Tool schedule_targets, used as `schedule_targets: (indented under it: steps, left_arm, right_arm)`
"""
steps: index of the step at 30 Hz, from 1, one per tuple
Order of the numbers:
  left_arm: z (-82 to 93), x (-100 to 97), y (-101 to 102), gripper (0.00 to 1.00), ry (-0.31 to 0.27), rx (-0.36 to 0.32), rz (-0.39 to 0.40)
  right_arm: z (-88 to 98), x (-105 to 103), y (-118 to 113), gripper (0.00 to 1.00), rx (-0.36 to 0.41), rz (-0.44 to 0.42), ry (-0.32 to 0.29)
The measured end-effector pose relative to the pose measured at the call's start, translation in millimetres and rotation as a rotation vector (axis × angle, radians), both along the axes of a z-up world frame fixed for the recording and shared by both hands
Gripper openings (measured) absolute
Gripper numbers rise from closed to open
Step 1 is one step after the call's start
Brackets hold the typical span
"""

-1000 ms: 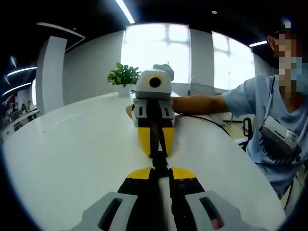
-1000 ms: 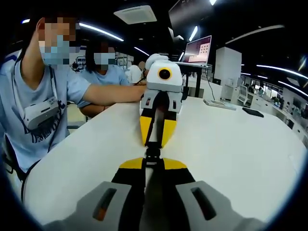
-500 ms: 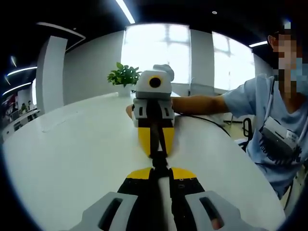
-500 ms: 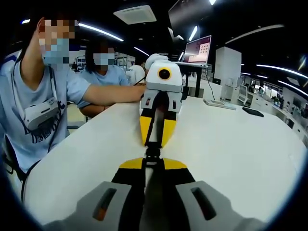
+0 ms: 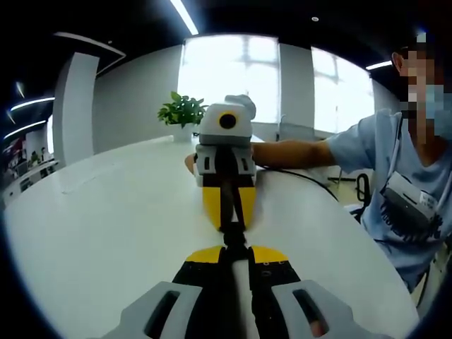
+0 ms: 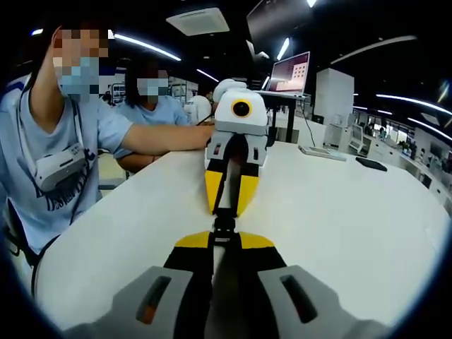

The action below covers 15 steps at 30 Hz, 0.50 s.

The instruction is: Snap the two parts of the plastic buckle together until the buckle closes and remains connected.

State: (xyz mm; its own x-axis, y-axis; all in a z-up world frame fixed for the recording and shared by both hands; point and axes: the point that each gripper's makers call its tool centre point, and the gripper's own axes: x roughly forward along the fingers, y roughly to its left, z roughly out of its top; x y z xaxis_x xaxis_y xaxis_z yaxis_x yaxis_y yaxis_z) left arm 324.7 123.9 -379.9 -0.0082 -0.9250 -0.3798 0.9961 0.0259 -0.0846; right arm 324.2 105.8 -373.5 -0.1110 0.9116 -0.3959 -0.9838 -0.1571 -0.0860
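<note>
A small black plastic buckle (image 5: 234,236) hangs just above the white table (image 5: 106,233), stretched between two grippers that face each other tip to tip. My left gripper (image 5: 234,249) rises from the bottom of the left gripper view, shut on the near end of the buckle. Facing it, my right gripper (image 5: 232,223) is shut on the far end. In the right gripper view the buckle (image 6: 224,226) sits between my right gripper (image 6: 215,241) and my left gripper (image 6: 225,212). The black piece looks continuous; its seam is hidden by the yellow fingertips.
A person in a light blue shirt (image 5: 395,191) sits at the table's edge, forearm reaching behind the grippers. A potted plant (image 5: 182,111) stands at the far end. A second seated person (image 6: 159,106), a lit screen (image 6: 291,73) and flat items (image 6: 321,152) lie beyond.
</note>
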Motion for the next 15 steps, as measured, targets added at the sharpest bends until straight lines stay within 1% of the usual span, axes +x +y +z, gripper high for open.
schedule_targets:
  steps: [15]
  left_arm:
    - [-0.7,-1.7,-0.1,0.11,0.001,-0.001,0.001]
  right_arm:
    - [0.3,2.4,-0.2,0.12,0.001,-0.003,-0.001]
